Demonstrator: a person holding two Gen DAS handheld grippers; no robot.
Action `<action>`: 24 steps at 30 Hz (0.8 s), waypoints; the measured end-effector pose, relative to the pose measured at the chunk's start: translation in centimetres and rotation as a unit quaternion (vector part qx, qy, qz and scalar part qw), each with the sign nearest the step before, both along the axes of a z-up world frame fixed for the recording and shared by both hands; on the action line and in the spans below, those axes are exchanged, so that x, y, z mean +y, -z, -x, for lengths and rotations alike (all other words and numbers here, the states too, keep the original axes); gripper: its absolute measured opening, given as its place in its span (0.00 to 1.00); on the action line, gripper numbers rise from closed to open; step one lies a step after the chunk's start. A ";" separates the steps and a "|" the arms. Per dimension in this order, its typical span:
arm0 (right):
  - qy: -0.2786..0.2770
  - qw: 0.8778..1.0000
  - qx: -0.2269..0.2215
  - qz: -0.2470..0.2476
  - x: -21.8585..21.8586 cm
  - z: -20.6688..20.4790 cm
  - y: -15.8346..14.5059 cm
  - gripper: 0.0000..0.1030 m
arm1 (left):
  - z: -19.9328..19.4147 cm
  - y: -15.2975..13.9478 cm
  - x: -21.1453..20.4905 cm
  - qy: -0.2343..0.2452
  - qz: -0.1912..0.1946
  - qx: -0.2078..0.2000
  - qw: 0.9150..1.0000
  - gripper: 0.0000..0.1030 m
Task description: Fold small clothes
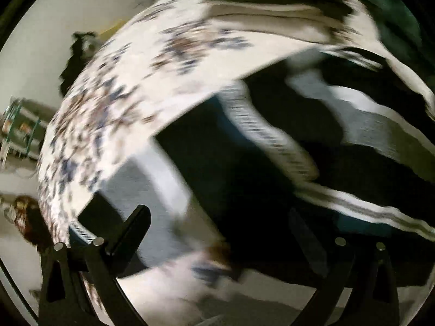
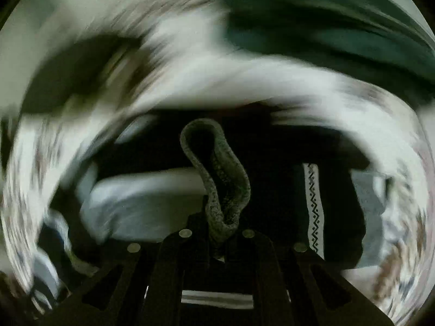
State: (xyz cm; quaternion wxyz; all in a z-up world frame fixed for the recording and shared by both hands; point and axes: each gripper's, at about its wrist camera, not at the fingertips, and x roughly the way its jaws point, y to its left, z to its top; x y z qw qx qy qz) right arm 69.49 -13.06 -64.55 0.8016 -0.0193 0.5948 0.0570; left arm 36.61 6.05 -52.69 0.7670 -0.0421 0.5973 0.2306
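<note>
Both views are motion-blurred. In the left wrist view my left gripper [image 1: 217,217] is open; its left finger [image 1: 130,228] shows sharply, its right finger is a dark shape at lower right. It hovers over a black garment [image 1: 244,168] with white striped and patterned bands, lying on a floral white sheet [image 1: 130,87]. In the right wrist view my right gripper [image 2: 218,233] is shut on a speckled grey band of cloth [image 2: 217,179], which loops up from the jaws. Black cloth with a white zigzag band [image 2: 314,206] lies beyond.
Folded beige and dark clothes [image 1: 266,13] lie at the far edge of the floral sheet. A dark green cloth [image 2: 326,21] lies at the top of the right wrist view. A shelf [image 1: 19,127] and a dark object [image 1: 78,54] stand beyond the sheet at left.
</note>
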 end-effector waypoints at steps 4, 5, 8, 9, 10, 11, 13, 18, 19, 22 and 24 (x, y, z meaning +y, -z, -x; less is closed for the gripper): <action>-0.116 0.992 0.000 0.057 12.2 3.2 3.7 0.06 | 1.8 0.7 3.8 -0.039 0.003 0.000 0.999 1.00; -0.125 0.990 0.007 0.063 13.5 3.6 4.3 0.07 | 2.0 0.7 4.8 -0.044 0.006 -0.001 0.999 1.00; -0.115 0.989 0.039 0.080 14.0 4.1 6.0 0.16 | 3.0 0.3 7.1 -0.045 0.008 -0.008 0.999 1.00; -0.104 0.991 0.050 0.061 13.4 4.0 5.8 0.33 | 3.5 0.0 8.1 -0.047 0.011 -0.011 0.999 1.00; -0.089 0.994 0.066 0.026 12.2 4.2 5.3 0.44 | 4.2 -0.4 8.6 -0.050 0.014 -0.012 0.999 1.00; -0.074 0.994 0.075 -0.001 12.0 4.2 4.7 0.65 | 5.1 -0.9 9.8 -0.059 0.022 -0.013 0.998 1.00; -0.033 0.995 0.075 -0.056 8.6 5.5 2.6 0.70 | 7.0 -1.9 11.4 -0.083 0.043 -0.019 0.995 1.00; 0.040 0.993 0.088 -0.062 1.9 9.0 0.5 0.70 | 14.2 -1.7 17.2 -0.155 0.144 -0.039 0.977 1.00; 0.058 0.992 0.097 -0.064 0.6 10.0 0.6 0.70 | 15.7 -1.2 18.1 -0.170 0.159 -0.042 0.972 1.00; 0.104 0.984 0.134 -0.056 -2.9 12.5 2.5 0.70 | 18.7 1.4 20.0 -0.216 0.229 -0.057 0.947 0.99; 0.136 0.974 0.174 -0.059 -4.8 14.4 4.8 0.70 | 19.1 3.6 20.7 -0.240 0.276 -0.067 0.928 0.99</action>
